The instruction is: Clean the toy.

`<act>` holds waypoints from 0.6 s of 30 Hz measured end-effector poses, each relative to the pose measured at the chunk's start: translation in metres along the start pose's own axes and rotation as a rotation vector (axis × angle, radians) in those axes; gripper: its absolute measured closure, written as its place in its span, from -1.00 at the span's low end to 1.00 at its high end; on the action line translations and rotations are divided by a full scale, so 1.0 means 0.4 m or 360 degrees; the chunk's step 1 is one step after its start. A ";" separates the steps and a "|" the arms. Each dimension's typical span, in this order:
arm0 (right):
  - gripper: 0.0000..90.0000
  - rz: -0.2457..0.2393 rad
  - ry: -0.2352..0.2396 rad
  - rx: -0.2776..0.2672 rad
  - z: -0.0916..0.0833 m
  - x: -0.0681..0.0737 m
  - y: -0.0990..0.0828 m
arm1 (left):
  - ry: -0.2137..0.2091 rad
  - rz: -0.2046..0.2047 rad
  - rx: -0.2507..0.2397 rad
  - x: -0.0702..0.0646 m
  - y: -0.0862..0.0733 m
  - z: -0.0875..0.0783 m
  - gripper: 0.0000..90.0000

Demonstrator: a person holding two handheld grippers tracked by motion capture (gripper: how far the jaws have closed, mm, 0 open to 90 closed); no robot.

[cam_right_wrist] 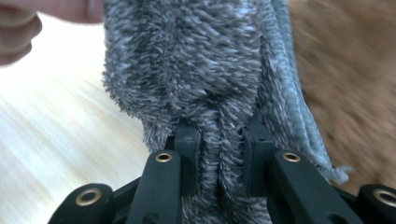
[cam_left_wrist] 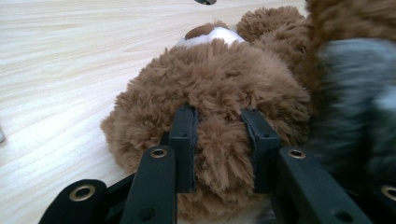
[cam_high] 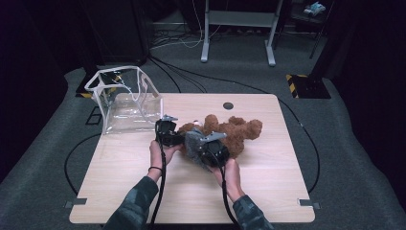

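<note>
1. I see the big wooden table (cam_high: 143, 191) first. Nothing is put away yet, so I think most of the job is still to do.
2. The clear bag (cam_high: 125, 100) stands open at about ten o'clock on the table. It looks empty. My guess is that the soft things go in there.
3. The brown teddy bear (cam_high: 234, 132) lies near the middle of the table, a bit toward one o'clock. It is well apart from the bag.
4. The grey fuzzy cloth (cam_high: 193, 143) sits just beside the bear, at the bear's eight o'clock side. I can't tell if it is clothes for the bear.
5. My left gripper (cam_left_wrist: 223, 144) is squeezing a tuft of the bear's brown fur. Its jaws are partly closed, with fur pressed between them.
6. My right gripper (cam_right_wrist: 219, 161) pinches a fold of the grey cloth. Its jaws are close together, and the cloth bunches up between them.
</note>
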State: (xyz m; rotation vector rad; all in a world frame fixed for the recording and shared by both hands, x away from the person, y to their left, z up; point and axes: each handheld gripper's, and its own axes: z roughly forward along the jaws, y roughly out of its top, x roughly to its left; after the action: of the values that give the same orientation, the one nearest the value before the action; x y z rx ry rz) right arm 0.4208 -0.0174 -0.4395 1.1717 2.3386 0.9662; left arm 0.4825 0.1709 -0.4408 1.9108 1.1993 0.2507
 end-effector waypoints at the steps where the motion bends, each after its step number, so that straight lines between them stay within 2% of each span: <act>1: 0.61 0.0000 -0.0011 0.0009 0.008 0.001 0.006 | 0.0009 0.0002 -0.0001 -0.001 0.001 0.001 0.55; 2: 0.61 0.0004 -0.0027 0.0016 0.016 -0.004 0.013 | 0.0007 0.0007 0.0000 0.000 0.001 0.001 0.55; 4: 0.62 0.0077 -0.0071 0.0016 0.020 -0.022 0.022 | 0.0007 0.0008 0.0008 0.005 0.003 0.001 0.55; 5: 0.62 0.0144 -0.0093 0.0007 0.014 -0.043 0.025 | 0.0006 0.0006 0.0009 0.006 0.004 0.000 0.55; 7: 0.63 0.0211 -0.0128 -0.0006 0.003 -0.065 0.022 | 0.0002 0.0000 0.0007 0.008 0.006 0.002 0.55; 10: 0.62 0.0271 -0.0184 -0.0023 -0.021 -0.094 0.012 | -0.0001 0.0016 0.0018 0.011 0.008 0.004 0.55; 13: 0.62 0.0286 -0.0237 -0.0046 -0.046 -0.112 0.000 | -0.0001 0.0011 0.0019 0.012 0.008 0.005 0.55; 14: 0.62 0.0285 -0.0229 -0.0061 -0.052 -0.114 -0.004 | -0.0005 0.0016 0.0021 0.014 0.009 0.006 0.55; 16: 0.62 0.0267 -0.0179 -0.0070 -0.055 -0.106 -0.009 | -0.0001 0.0007 0.0023 0.013 0.009 0.007 0.55; 17: 0.62 0.0231 -0.0156 -0.0058 -0.053 -0.092 -0.009 | -0.0001 0.0002 0.0021 0.013 0.009 0.008 0.55; 18: 0.62 0.0190 -0.0099 -0.0053 -0.045 -0.072 -0.009 | 0.0000 0.0001 0.0020 0.013 0.009 0.008 0.55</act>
State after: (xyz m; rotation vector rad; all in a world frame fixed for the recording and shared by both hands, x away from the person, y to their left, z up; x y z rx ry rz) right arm 0.4258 -0.0495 -0.4291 1.3218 2.2168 0.9898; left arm 0.4892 0.1727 -0.4415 1.9218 1.2028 0.2440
